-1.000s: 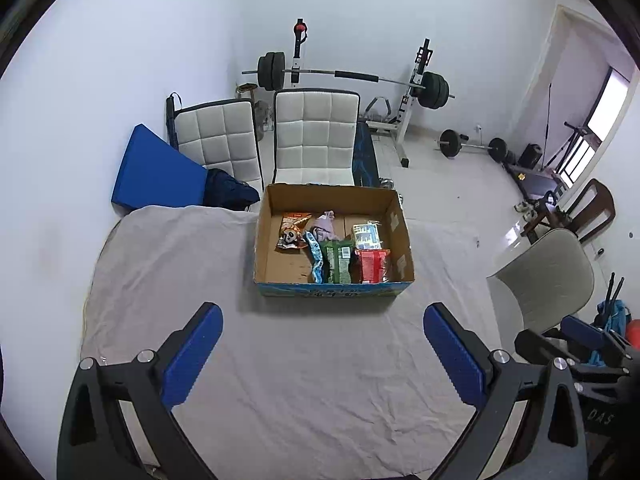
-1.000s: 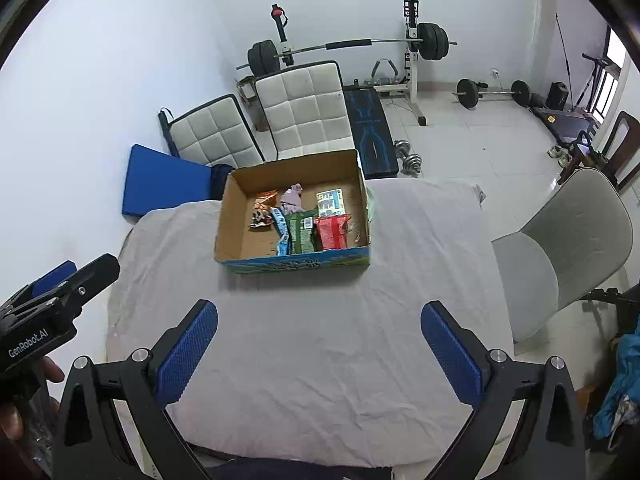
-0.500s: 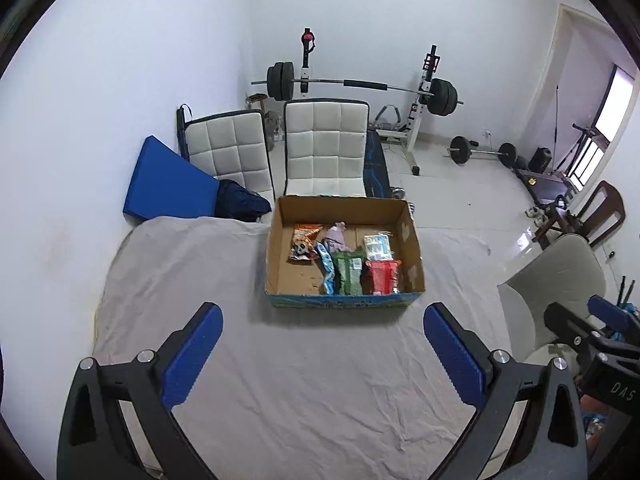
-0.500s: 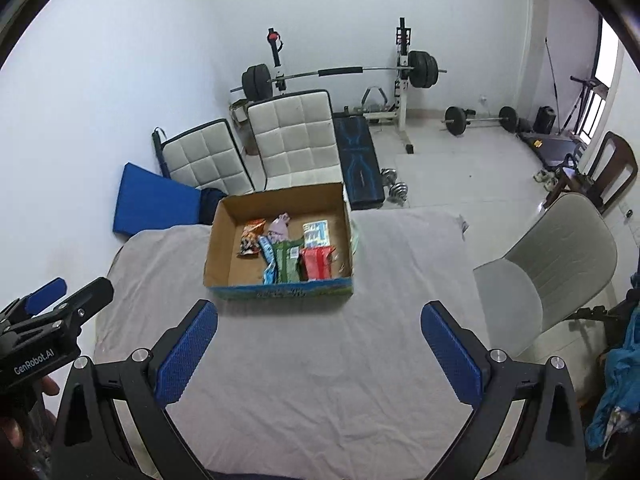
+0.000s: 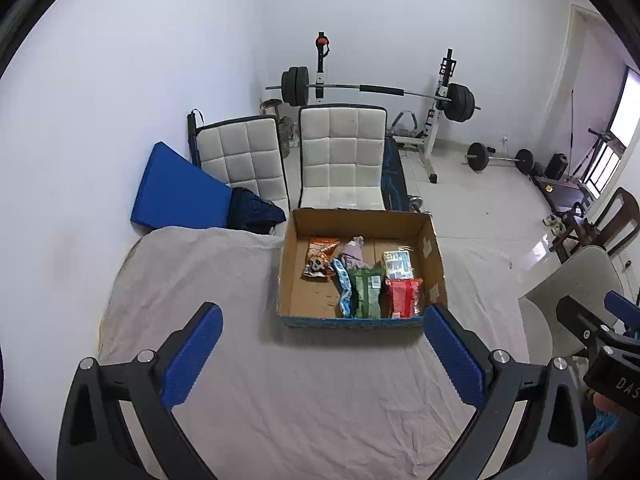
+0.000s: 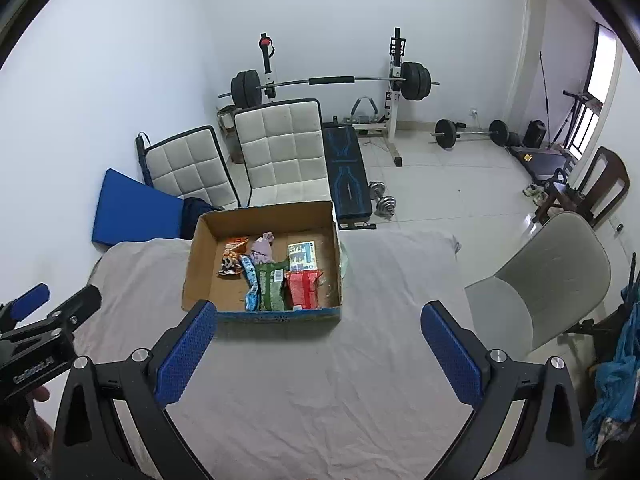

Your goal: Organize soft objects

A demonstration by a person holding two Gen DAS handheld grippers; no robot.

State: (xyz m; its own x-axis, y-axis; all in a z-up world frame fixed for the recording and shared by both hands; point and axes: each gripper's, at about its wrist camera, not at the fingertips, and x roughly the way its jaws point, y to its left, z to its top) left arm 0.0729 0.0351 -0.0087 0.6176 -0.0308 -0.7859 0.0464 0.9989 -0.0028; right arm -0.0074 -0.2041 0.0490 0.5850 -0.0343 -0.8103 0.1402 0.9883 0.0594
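Your left claw (image 5: 322, 356) and right claw (image 6: 318, 354) gape wide, empty; crinkly packets (image 5: 362, 280) overlap in the cardboard box (image 5: 360, 322); labels too small to read.

Room in a home, used as a gym. We take the barbell rack (image 6: 394, 92) against the far wall as landmark: on it a loaded barbell (image 6: 332, 80); in front of it a blue weight bench (image 6: 348, 172) with dumbbells (image 6: 382, 200) on the pale tiled floor (image 6: 460, 192); right of it a second barbell (image 6: 472, 132) and a window (image 6: 600, 76). We also list two white quilted chairs (image 5: 340, 156), a wooden chair (image 6: 600, 188), white walls.
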